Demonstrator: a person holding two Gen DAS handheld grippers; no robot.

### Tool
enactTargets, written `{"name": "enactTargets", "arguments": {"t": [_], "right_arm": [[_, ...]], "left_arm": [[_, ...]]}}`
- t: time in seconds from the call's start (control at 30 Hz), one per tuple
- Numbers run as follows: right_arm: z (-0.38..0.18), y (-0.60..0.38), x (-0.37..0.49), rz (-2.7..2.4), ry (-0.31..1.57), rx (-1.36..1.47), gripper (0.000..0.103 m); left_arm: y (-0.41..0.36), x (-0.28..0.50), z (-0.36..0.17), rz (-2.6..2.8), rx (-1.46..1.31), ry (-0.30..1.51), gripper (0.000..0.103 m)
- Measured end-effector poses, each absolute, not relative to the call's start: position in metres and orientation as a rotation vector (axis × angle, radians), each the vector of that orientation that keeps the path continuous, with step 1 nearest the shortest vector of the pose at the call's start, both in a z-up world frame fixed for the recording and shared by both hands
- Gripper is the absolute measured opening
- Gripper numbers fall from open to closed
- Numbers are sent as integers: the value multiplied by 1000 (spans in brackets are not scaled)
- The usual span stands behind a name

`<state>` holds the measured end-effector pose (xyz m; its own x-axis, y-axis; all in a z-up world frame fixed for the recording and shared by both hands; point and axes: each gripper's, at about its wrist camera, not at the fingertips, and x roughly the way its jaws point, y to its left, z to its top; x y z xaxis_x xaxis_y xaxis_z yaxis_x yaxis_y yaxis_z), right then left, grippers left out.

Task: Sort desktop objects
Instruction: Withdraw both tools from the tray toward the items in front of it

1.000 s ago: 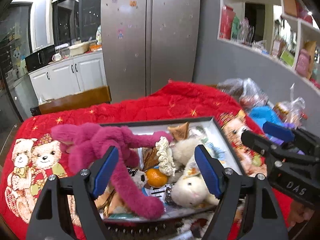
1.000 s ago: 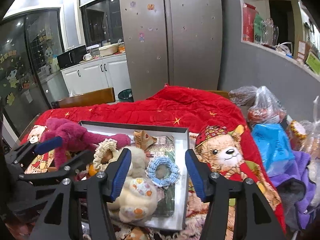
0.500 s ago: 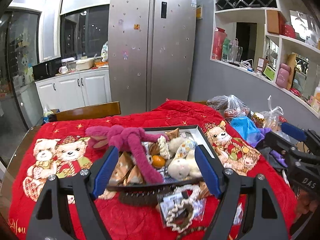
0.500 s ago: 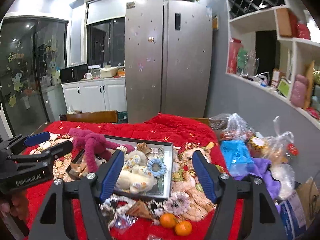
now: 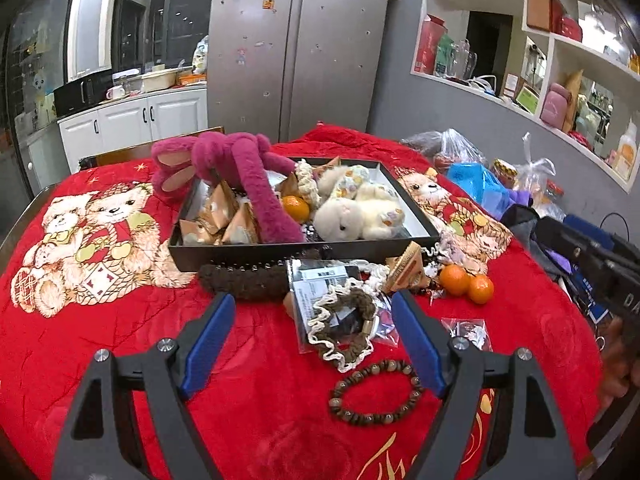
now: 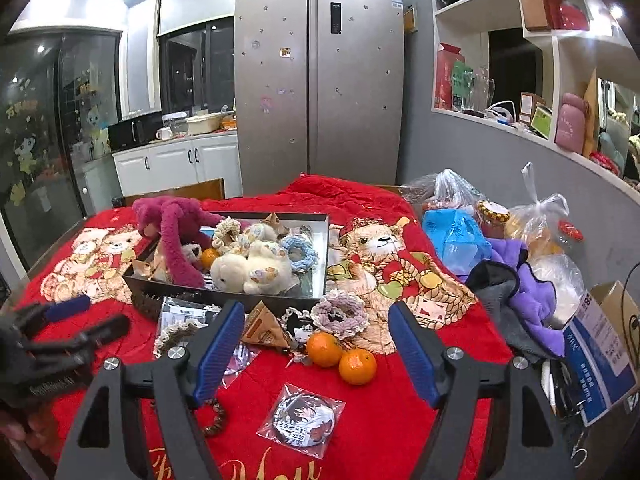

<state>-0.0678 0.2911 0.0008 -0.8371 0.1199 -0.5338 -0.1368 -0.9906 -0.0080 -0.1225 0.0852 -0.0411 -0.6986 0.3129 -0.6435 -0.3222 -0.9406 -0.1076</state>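
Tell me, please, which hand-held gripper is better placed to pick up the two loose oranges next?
The right hand-held gripper: open, with the oranges between its fingers. From the left hand-held gripper they lie off to the right.

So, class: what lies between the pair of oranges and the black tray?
In the right wrist view, a lilac crocheted scrunchie lies between the oranges and the black tray.

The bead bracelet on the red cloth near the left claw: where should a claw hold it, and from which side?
Grip the bead bracelet across one arc of its ring, coming straight down from above. It lies flat on the red cloth as an open loop, apart from the other items, so one finger can enter the hollow middle and one stay outside.
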Motion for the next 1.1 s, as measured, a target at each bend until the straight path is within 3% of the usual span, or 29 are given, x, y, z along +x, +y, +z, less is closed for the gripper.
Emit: {"name": "enactTargets", "arguments": {"t": [0.47, 1.1], "right_arm": [[-23, 309, -81, 2816, 125, -893, 76], [-96, 340, -120, 2680, 174, -1131, 76]], "left_arm": [[104, -146, -81, 2554, -1103, 60, 81], [110, -169, -119, 2518, -1222, 148, 81]]}}
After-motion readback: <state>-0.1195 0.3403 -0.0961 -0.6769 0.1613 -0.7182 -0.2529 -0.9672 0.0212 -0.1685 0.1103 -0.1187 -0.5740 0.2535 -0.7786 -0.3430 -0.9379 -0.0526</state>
